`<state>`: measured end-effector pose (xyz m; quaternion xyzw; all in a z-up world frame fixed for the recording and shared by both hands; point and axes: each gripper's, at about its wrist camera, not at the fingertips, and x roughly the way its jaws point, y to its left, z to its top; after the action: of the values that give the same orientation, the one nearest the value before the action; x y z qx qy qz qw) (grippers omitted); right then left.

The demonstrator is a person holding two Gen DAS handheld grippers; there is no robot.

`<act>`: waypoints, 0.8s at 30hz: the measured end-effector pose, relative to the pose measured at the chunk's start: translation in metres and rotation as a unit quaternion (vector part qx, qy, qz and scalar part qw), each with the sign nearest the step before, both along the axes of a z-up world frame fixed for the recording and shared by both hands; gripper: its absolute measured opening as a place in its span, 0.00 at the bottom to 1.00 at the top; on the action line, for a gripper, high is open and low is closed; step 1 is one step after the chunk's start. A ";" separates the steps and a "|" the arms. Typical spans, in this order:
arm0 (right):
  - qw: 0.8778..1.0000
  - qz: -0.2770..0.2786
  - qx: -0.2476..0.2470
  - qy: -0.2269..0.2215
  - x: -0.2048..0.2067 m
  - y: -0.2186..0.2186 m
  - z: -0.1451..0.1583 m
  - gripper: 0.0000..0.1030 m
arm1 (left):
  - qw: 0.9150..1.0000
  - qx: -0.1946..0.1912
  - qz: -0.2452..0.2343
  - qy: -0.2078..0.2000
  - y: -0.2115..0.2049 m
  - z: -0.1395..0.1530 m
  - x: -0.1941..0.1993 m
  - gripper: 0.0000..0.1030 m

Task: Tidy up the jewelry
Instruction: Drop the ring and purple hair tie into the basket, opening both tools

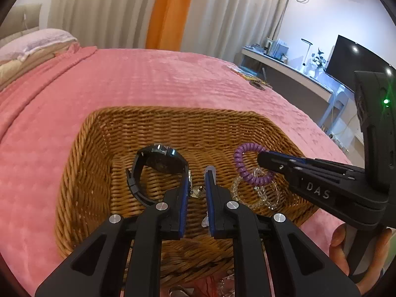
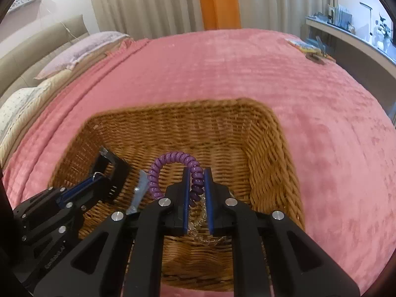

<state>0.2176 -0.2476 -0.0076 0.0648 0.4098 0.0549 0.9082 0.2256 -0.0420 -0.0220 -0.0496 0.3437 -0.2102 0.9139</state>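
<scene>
A wicker basket (image 1: 84,173) (image 2: 272,170) sits on the pink bed. My left gripper (image 1: 197,180) is inside it with a small gap between its fingers; a black watch (image 1: 158,164) (image 2: 116,173) lies against the left finger. A small silver piece (image 1: 196,191) lies between the fingers. My right gripper (image 2: 197,175) (image 1: 262,159) is shut on a purple spiral bracelet (image 2: 173,163) (image 1: 243,163) and holds it over a clear bead bracelet (image 1: 259,193) (image 2: 203,212) on the basket floor.
The pink bedspread (image 1: 148,81) surrounds the basket. Pillows (image 2: 74,49) lie at the far left. Small items (image 1: 250,76) lie at the bed's far right edge. A desk (image 1: 297,74) with a monitor stands at the right wall.
</scene>
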 end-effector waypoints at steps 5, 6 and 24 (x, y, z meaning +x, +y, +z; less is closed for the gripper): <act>1.000 0.004 0.010 0.002 -0.003 0.000 0.000 0.12 | 1.000 0.000 0.008 0.002 0.003 0.001 -0.003 0.12; 1.000 0.002 0.014 0.002 -0.004 -0.002 0.001 0.15 | 1.000 0.000 0.008 0.000 0.005 0.002 -0.005 0.12; 0.996 0.013 -0.004 -0.087 -0.131 0.000 0.044 0.43 | 0.997 -0.060 0.004 -0.053 0.039 0.052 -0.127 0.42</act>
<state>0.0867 -0.2473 0.0366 0.0508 0.3301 0.0708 0.9399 0.0986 -0.0031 0.0303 -0.0942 0.2814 -0.2287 0.9272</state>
